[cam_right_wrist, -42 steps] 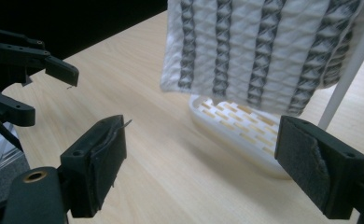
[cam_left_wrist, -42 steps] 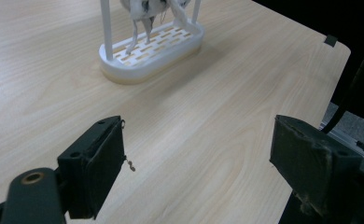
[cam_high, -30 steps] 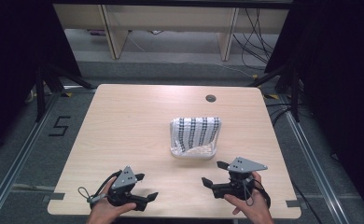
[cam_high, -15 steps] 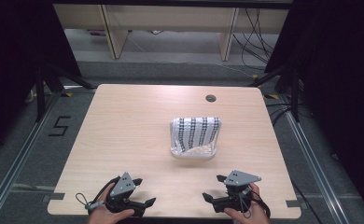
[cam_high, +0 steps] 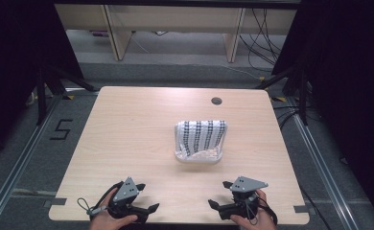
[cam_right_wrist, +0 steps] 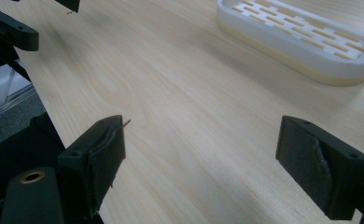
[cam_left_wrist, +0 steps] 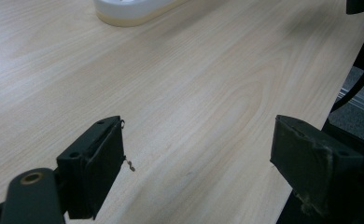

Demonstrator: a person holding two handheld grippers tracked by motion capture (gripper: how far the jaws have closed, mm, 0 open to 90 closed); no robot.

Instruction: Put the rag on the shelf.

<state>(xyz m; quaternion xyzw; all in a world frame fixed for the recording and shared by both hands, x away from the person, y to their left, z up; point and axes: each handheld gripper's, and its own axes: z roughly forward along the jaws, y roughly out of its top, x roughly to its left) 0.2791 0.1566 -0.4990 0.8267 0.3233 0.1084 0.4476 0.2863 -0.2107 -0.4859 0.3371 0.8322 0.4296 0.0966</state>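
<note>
My wrists are cut off at the bottom edge of the high view. The white slatted basket (cam_high: 200,143) sits mid-tabletop (cam_high: 127,139), tipped so its slats face up; its contents are too small to make out. Since a second ago both my hands have pulled back toward the near edge, well apart from the basket. Left tongs (cam_high: 146,209) and right tongs (cam_high: 215,205) point inward at each other, both spread wide, holding nothing, low over bare wood.
</note>
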